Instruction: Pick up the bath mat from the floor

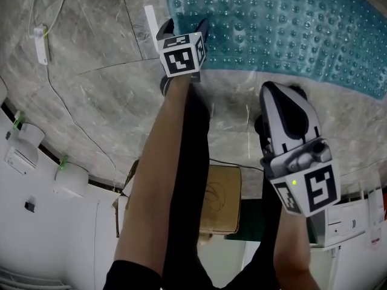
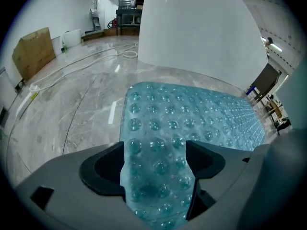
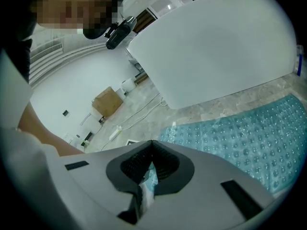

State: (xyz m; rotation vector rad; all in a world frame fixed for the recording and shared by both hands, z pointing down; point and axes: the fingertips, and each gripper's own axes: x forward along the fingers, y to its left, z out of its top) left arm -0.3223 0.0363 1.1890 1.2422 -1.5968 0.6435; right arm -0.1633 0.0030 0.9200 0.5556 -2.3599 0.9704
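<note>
The teal, bubble-textured bath mat (image 1: 290, 23) lies flat on the grey marble floor. My left gripper (image 1: 184, 24) points steeply down at the mat's near left corner. Its jaws stand wide open, and a strip of the mat (image 2: 192, 114) runs up between them in the left gripper view, where the gripper (image 2: 156, 162) straddles it. My right gripper (image 1: 284, 90) is at the mat's near edge, further right. In the right gripper view this gripper (image 3: 149, 166) is shut, with a thin fold of the mat (image 3: 240, 133) pinched between its pads.
A big white curved tub (image 2: 192, 28) stands just past the mat. A cardboard box (image 1: 221, 198) sits by the person's legs. A white power strip (image 1: 41, 44) with a thin cable lies on the floor at left. White fixtures line the lower left wall.
</note>
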